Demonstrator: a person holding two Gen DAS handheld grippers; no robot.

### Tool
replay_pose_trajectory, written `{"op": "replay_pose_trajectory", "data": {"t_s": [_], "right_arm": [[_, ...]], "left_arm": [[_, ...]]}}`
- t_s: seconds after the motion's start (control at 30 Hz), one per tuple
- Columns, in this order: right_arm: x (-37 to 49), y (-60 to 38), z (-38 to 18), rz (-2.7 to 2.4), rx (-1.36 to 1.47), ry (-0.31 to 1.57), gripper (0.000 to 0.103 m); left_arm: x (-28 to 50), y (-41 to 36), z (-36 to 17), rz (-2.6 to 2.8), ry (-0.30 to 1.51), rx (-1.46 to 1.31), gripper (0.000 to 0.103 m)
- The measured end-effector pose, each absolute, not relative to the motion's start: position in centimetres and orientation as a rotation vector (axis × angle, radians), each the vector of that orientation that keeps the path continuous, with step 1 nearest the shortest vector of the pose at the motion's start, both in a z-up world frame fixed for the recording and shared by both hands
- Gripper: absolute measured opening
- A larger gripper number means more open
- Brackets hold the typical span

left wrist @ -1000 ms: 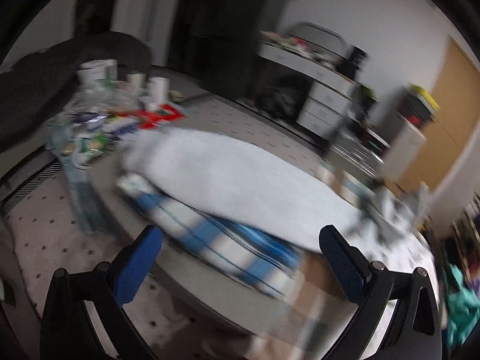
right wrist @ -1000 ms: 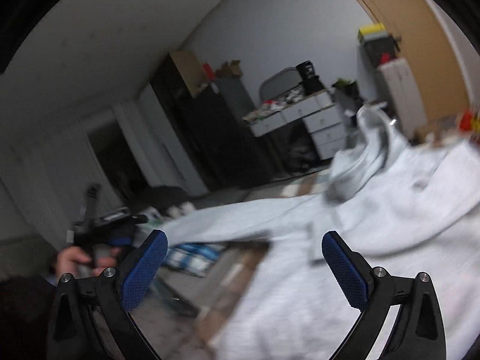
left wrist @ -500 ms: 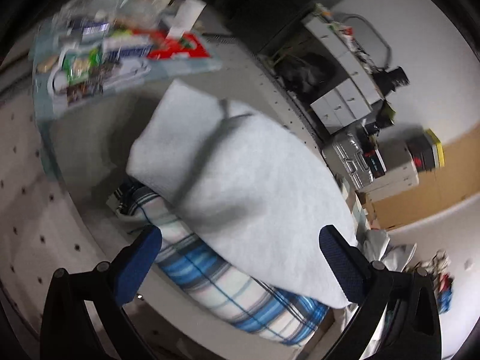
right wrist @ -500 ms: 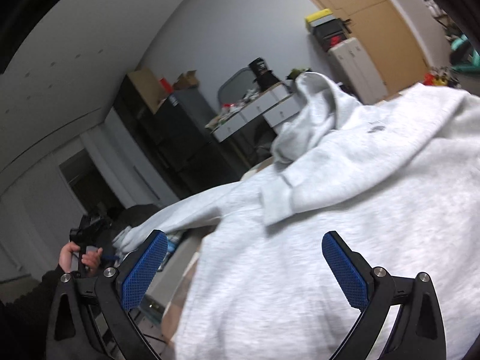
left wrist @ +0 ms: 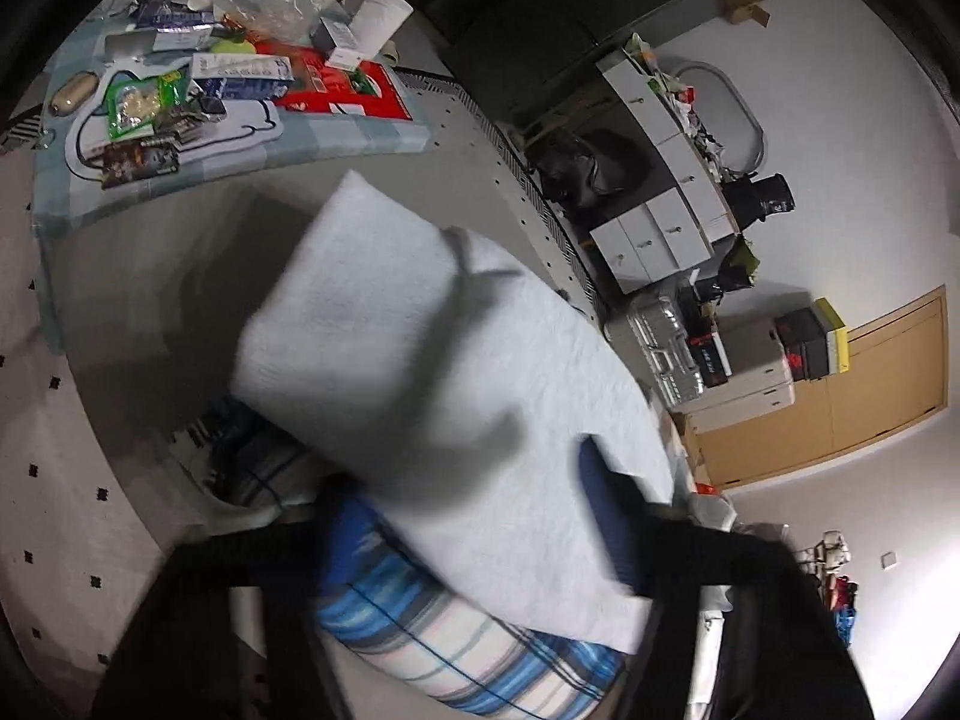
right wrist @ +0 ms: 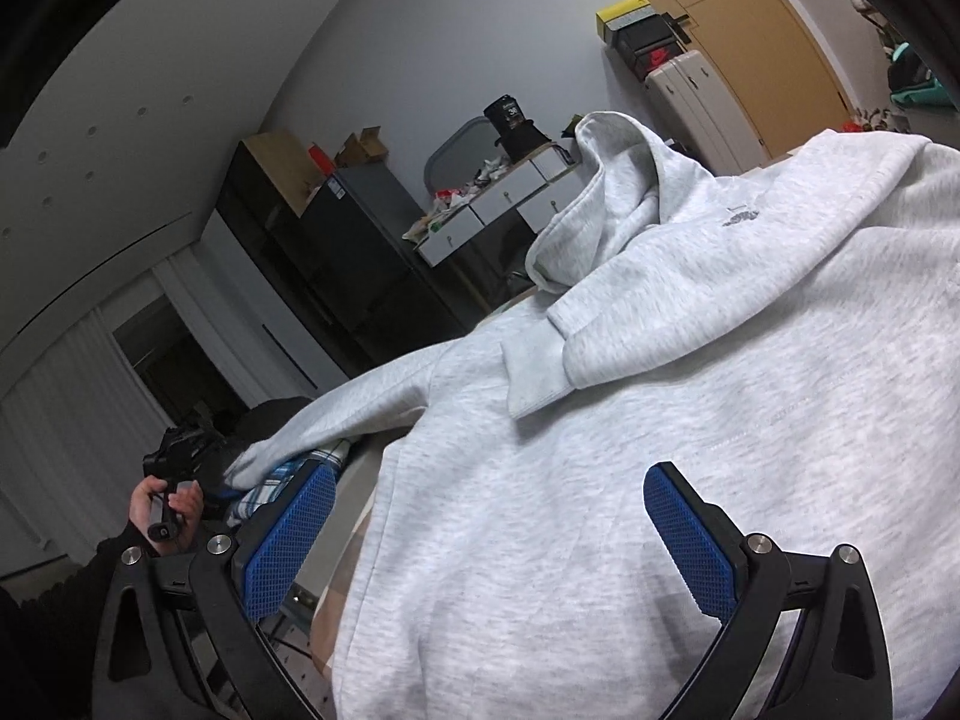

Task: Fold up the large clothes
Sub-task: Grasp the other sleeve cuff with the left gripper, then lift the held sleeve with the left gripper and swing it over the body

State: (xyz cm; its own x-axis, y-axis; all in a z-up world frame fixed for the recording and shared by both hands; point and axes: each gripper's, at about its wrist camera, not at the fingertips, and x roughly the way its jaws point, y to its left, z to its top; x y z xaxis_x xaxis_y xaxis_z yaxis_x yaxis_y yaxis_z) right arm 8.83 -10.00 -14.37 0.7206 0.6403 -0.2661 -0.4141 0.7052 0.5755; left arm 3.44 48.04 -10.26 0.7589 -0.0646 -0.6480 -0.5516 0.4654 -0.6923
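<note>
A light grey hoodie (right wrist: 690, 390) lies spread on the table, hood (right wrist: 606, 192) bunched at its far end. One sleeve (left wrist: 432, 372) stretches over a blue plaid cloth (left wrist: 456, 654). My left gripper (left wrist: 474, 510) is blurred; its blue pads stand on either side of the sleeve's near end, partly closed, and I cannot tell if they grip it. My right gripper (right wrist: 486, 531) is open just above the hoodie's body, holding nothing. The left gripper also shows in the right wrist view (right wrist: 180, 468), at the sleeve's cuff.
A grey table (left wrist: 150, 312) carries the clothes. Beyond it a low table (left wrist: 198, 90) holds packets, bottles and a paper roll. White drawers (left wrist: 660, 222), a dark cabinet (right wrist: 336, 240), stacked boxes (left wrist: 774, 354) and a wooden door (left wrist: 870, 390) line the walls.
The left gripper's pads have come closer together around the sleeve's end. The right gripper has moved lower over the hoodie's body and stayed open.
</note>
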Motion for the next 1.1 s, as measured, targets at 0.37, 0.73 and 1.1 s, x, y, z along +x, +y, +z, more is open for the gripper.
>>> {"op": "replay_pose_trajectory", "data": {"t_s": [0.37, 0.73, 1.1], "right_arm": [[8.3, -9.6, -13.6, 0.625, 0.484, 0.458, 0.103], [7.9, -9.5, -13.0, 0.634, 0.474, 0.442, 0.103], [7.7, -9.6, -13.1, 0.637, 0.479, 0.444, 0.103]], "left_arm": [[2.8, 48.3, -10.6, 0.323, 0.6, -1.064, 0.025], [3.9, 49.2, -10.6, 0.342, 0.528, -1.09, 0.014], [4.3, 46.5, -6.3, 0.294, 0.454, -0.82, 0.013]]}}
